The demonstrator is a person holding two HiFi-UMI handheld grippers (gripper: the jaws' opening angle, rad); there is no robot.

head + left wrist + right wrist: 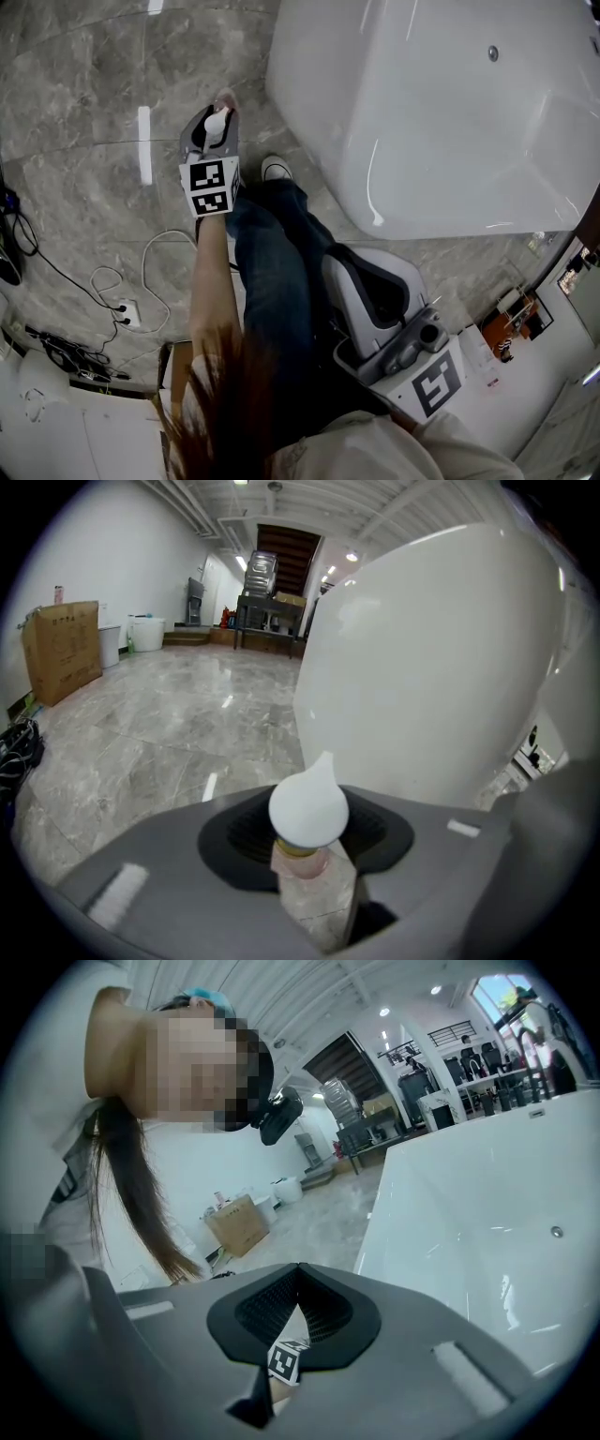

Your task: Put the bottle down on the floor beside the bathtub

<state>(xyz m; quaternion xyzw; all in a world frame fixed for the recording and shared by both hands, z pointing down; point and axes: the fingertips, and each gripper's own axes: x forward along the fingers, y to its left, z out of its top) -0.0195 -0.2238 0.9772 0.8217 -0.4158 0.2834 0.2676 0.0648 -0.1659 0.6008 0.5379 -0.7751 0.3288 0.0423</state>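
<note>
— Is this a home bathroom?
— No, it looks like a big showroom or workshop hall. The white freestanding bathtub [422, 122] stands out in the open on a wide grey marble-look floor [84, 84]
— What else says hall?
— The ceiling [309, 499] is high and white, with bare pipes and spot lights, and the room runs far back to a dark bench [270, 621] loaded with gear. A cardboard box [62, 649] and white tubs [145, 632] sit along the wall
— Anything nearer by?
— A power strip [125, 313] and loose cables [61, 352] lie on the floor, and office chairs [473, 1058] stand beyond the tub
</note>
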